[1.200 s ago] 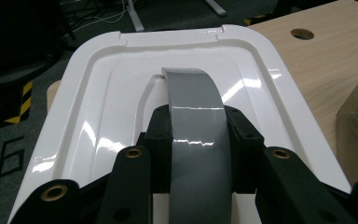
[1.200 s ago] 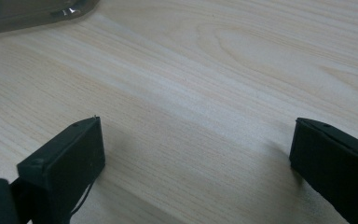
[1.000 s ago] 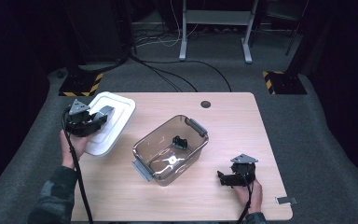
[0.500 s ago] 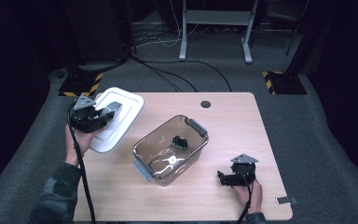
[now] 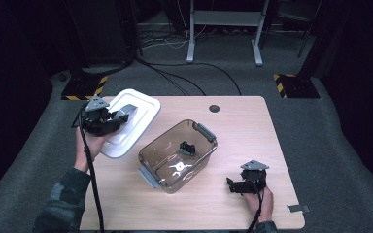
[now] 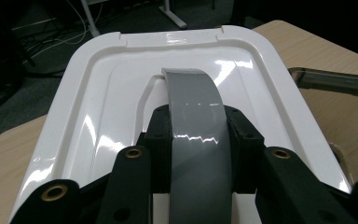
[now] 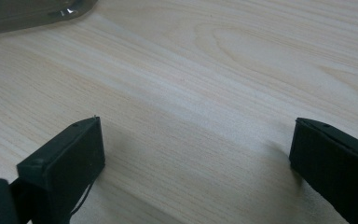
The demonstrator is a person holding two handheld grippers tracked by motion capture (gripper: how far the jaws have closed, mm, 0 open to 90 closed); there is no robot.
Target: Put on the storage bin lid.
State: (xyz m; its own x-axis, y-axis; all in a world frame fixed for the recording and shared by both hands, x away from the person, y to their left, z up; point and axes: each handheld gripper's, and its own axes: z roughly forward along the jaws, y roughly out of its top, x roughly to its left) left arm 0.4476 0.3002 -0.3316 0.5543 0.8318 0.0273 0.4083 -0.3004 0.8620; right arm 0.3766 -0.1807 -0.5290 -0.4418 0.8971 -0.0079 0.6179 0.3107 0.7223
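A: Where is the white lid (image 5: pixel 131 121)?
B: The left gripper (image 5: pixel 114 120) clamps its grey handle (image 6: pixel 196 121). The lid's long axis runs straight ahead of the jaws, far end tilted up.
A: And the right gripper (image 5: pixel 234 186)?
B: Its jaws stand apart over the table (image 7: pixel 223 79), holding nothing.

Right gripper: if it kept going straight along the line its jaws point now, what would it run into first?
Judging by the high view, the right gripper points left, jaws open over bare table. The first thing in that line looks like the clear container, though depth is uncertain.
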